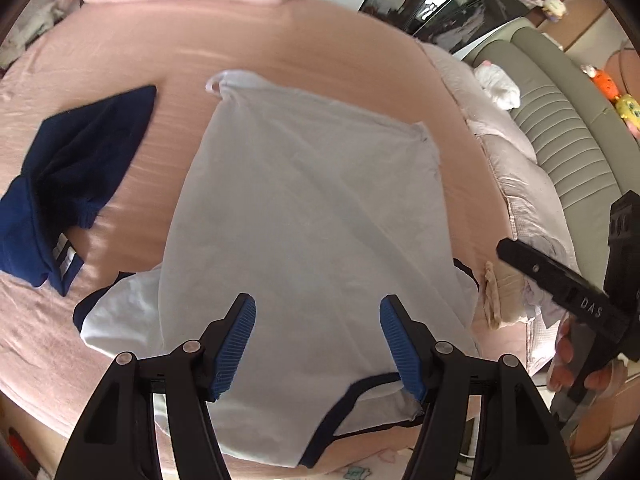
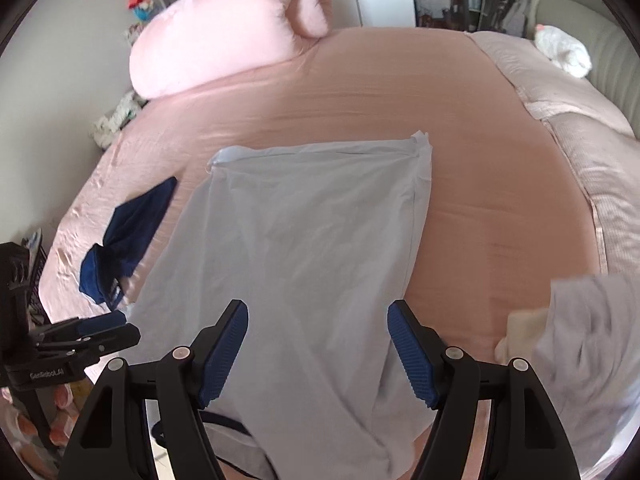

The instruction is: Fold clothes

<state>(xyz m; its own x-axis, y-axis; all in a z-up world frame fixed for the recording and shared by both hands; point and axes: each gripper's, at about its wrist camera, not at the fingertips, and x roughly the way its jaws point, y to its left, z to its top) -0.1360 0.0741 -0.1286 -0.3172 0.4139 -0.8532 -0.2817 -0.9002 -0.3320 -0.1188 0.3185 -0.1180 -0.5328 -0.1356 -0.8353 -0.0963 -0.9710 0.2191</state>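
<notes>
Shirt, white with navy trim, lies partly folded on the pink bed, near navy shorts. Left gripper and right gripper hover above it, fingers released, grasping nothing.

Pink bed w/ big pink pillow far left, grey padded headboard right, white wall left.
</notes>
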